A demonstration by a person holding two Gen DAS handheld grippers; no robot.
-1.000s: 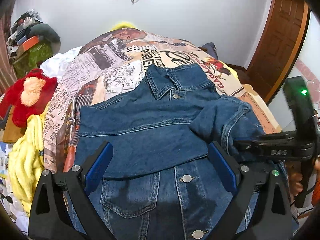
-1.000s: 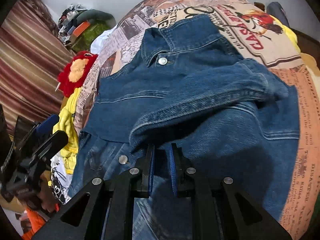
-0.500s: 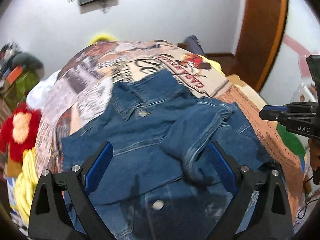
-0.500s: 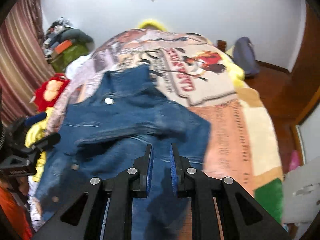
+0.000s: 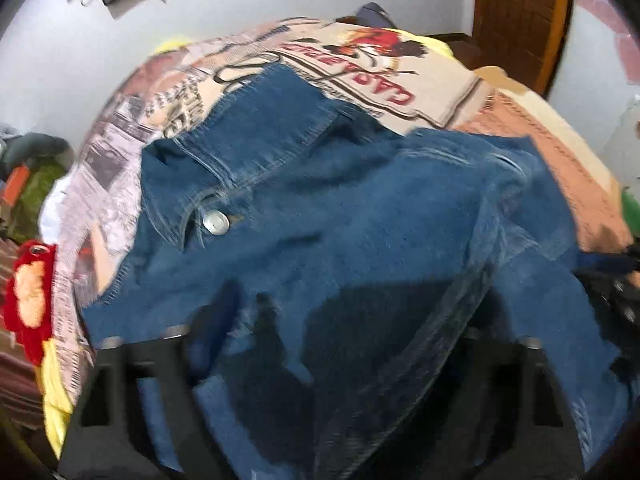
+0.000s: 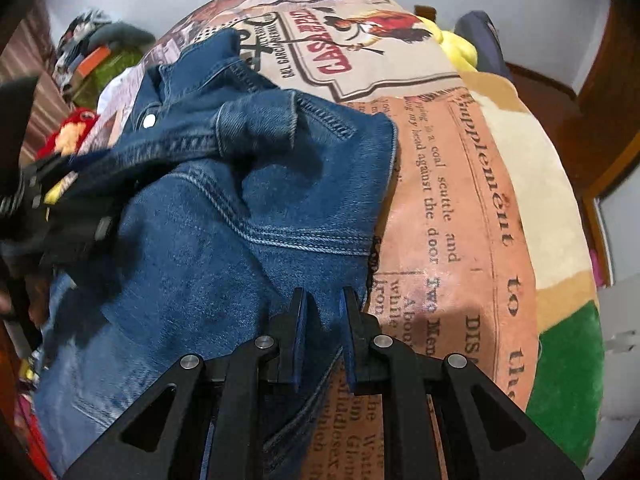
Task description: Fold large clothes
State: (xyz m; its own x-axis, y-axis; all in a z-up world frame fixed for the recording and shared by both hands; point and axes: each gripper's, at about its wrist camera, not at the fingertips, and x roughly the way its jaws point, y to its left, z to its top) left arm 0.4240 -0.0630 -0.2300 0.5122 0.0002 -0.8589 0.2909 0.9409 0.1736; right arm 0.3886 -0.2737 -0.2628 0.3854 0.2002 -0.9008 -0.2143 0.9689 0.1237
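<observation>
A blue denim jacket (image 5: pixel 320 220) lies on the bed, collar toward the far wall, one sleeve folded across its front. In the right wrist view the jacket (image 6: pixel 224 248) fills the left half. My left gripper (image 5: pixel 332 344) hangs low over the jacket's middle, fingers wide apart and blurred, nothing between them. My right gripper (image 6: pixel 323 312) is nearly closed at the jacket's right edge, with denim in the narrow gap between its fingers. The left gripper (image 6: pixel 48 200) shows at the left edge of the right wrist view.
The bed carries a newspaper-print blanket (image 6: pixel 460 220) with bare room right of the jacket. A red and yellow plush toy (image 5: pixel 28 300) and yellow cloth lie at the left edge. A wooden door (image 5: pixel 520 12) stands far right. Clutter (image 6: pixel 92 52) is piled far left.
Both grippers have dropped closer to the jacket. The right gripper went from above the folded sleeve to the jacket's right edge. The left gripper moved forward over the jacket's middle.
</observation>
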